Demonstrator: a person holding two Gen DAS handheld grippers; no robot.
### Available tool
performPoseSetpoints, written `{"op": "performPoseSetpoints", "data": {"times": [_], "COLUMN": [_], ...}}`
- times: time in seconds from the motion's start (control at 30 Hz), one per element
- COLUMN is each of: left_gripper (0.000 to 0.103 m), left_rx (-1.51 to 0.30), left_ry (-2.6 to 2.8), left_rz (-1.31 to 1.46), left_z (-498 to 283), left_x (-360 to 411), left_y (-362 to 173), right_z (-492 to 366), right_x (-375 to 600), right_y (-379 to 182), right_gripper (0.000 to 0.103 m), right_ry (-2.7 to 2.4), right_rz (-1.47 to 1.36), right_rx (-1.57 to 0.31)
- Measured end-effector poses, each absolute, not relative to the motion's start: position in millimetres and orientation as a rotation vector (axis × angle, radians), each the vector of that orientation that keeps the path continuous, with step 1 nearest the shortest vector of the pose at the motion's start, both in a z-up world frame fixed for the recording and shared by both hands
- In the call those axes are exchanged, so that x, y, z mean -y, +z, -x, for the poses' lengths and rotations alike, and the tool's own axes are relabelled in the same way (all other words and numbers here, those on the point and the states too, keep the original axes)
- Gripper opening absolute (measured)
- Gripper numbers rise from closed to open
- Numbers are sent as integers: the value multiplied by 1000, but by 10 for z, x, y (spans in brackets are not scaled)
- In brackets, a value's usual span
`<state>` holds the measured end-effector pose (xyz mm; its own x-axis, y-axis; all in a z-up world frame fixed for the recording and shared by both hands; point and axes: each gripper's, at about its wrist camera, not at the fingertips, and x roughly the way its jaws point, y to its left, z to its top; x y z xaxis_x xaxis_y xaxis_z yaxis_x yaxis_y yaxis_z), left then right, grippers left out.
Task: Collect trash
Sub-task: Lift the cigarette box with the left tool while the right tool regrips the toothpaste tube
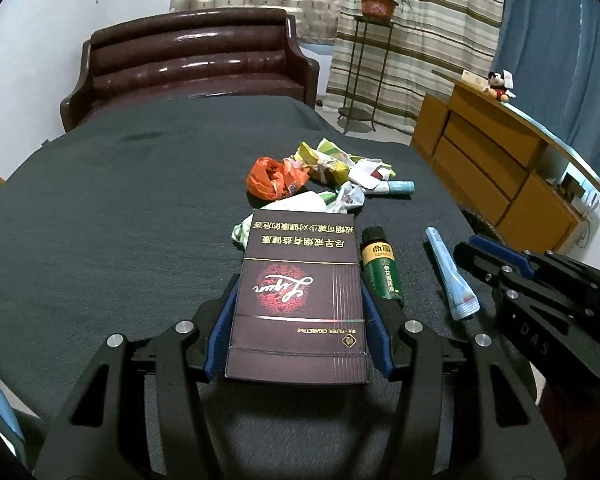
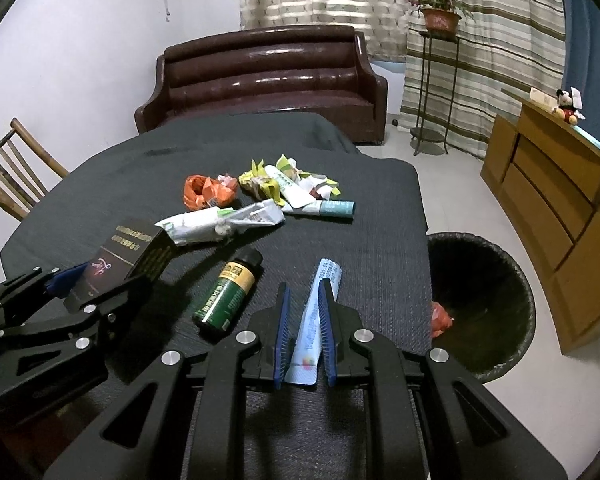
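The dark-clothed surface [image 2: 340, 248] fills both views, but only the right wrist view shows the black trash bin [image 2: 496, 308] on the floor beside it, an orange scrap inside. The left gripper [image 1: 298, 284] clamps a dark cigarette pack [image 1: 300, 296] at half width, lifted; its face reads "FILTER CIGARETTES". The right gripper [image 2: 305, 286], nearly closed, pinches a pale blue tube [image 2: 314, 320]. Between them lies a green bottle [image 2: 228, 292]; crumpled wrappers [image 2: 268, 184] sit beyond.
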<state>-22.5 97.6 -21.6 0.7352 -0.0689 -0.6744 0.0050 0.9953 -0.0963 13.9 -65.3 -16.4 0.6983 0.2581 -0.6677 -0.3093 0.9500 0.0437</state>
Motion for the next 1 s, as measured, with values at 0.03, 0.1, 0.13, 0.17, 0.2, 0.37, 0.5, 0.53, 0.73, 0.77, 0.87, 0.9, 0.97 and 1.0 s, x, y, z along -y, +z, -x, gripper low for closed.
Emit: {"op": "performPoseSetpoints", "data": {"times": [0.03, 0.1, 0.13, 0.17, 0.2, 0.37, 0.5, 0.53, 0.73, 0.77, 0.87, 0.9, 0.97, 1.0], "left_gripper": [54, 54, 54, 54, 54, 54, 54, 54, 54, 54, 54, 54, 54, 54], "left_rx": [-739, -730, -725, -721, -717, -706, -697, -697, -697, -697, -704, -706, -711, -714], "left_ry": [-38, -33, -30, -28, -26, -23, -22, -22, -19, -16, -13, -13, -14, -15], "left_rz": [91, 95, 96, 98, 100, 100, 101, 102, 99, 96, 99, 99, 100, 99], "left_z": [239, 257, 264, 269, 277, 304, 300, 295, 284, 275, 235, 222, 203, 187], "left_x": [-981, -996, -1000, -1003, -1010, -1013, -1025, -1033, -1049, -1053, -1077, -1083, -1089, -1086], "left_y": [-206, -182, -170, -158, -148, -127, -114, -118, -125, -129, -154, -161, -179, -186], "right_z": [-135, -125, -119, -112, -107, -80, -70, -71, -158, -187, -213, -219, -240, -256], "right_x": [653, 645, 639, 631, 627, 607, 596, 602, 653, 659, 661, 662, 657, 657], "right_y": [-155, -132, -121, -113, -106, -69, -88, -99, -185, -204, -254, -273, -316, -338], "right_gripper": [15, 15, 15, 15, 15, 15, 15, 14, 23, 30, 36, 36, 37, 37], "right_ry": [317, 321, 322, 323, 325, 329, 332, 331, 315, 313, 299, 297, 291, 288], "right_rz": [74, 76, 77, 79, 80, 82, 86, 84, 42, 35, 33, 34, 35, 35], "right_rx": [-729, -722, -717, -715, -712, -701, -707, -710, -749, -758, -771, -776, -791, -799]}}
